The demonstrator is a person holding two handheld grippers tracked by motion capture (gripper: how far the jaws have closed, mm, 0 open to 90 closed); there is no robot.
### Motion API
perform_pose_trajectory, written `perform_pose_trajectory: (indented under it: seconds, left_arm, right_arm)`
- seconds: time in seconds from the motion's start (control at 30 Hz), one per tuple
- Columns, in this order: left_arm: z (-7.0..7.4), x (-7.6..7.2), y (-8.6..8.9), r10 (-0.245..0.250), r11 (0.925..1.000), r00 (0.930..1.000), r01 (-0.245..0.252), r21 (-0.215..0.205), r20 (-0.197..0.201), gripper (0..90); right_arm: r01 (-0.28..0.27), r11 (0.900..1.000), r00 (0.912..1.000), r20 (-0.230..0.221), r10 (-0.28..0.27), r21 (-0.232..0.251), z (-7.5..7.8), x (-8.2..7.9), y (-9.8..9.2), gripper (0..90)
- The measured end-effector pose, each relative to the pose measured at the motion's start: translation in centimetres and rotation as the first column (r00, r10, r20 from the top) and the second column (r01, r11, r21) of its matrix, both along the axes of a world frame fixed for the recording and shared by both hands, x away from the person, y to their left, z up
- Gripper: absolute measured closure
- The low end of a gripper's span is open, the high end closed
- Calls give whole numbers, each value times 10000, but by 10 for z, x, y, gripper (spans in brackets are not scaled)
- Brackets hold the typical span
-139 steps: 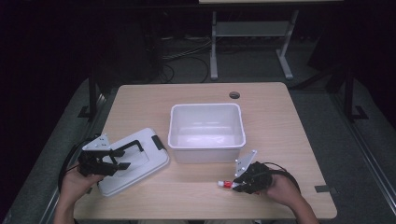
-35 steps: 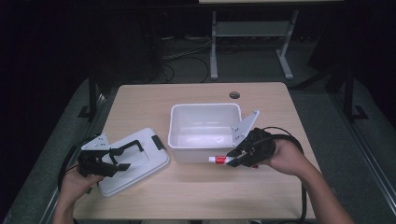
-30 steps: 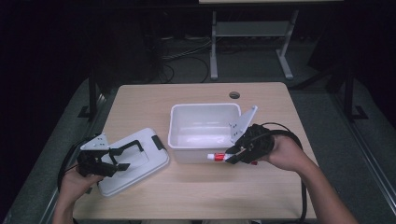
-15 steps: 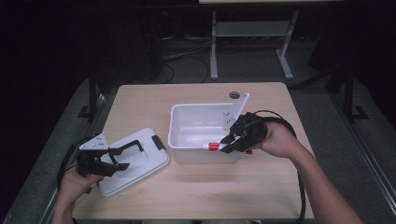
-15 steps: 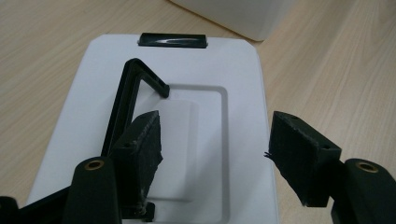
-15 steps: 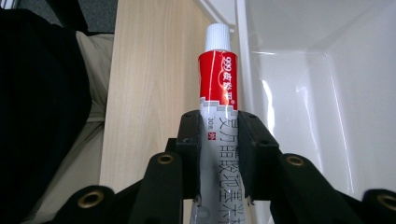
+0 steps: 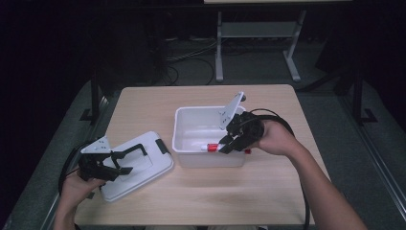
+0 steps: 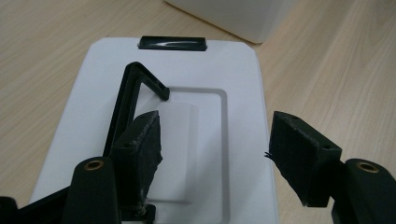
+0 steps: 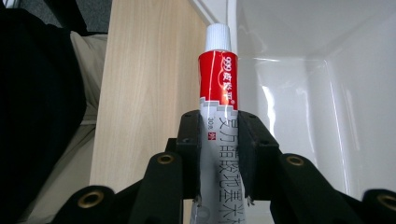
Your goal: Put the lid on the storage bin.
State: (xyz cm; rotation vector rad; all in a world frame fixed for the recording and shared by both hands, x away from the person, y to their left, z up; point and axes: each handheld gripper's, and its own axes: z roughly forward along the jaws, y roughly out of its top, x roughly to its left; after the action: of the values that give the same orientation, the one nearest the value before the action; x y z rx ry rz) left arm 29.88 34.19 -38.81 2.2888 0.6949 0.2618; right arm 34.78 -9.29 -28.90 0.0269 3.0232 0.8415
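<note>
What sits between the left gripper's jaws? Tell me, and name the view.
Nothing is gripped. In the left gripper view the left gripper stands open above the white lid; between its jaws shows only the lid's sunken centre panel, with the lid's black handle beside one jaw.

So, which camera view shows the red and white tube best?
The right gripper view: the tube stands close up between the right gripper's jaws, its cap and print clear. The high view shows it small, over the white bin's near wall. The left gripper view looks at the lid instead.
</note>
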Motion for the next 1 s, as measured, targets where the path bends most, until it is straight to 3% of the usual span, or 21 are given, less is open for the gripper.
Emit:
perform_pose_trajectory:
  seconds: [1.0]
  left_arm:
    - [-1,0,3,4,10000,10000,-4,16,-25,333]
  right_arm:
    - [205,9996,9998,3,-205,-197,-15,33,11,716]
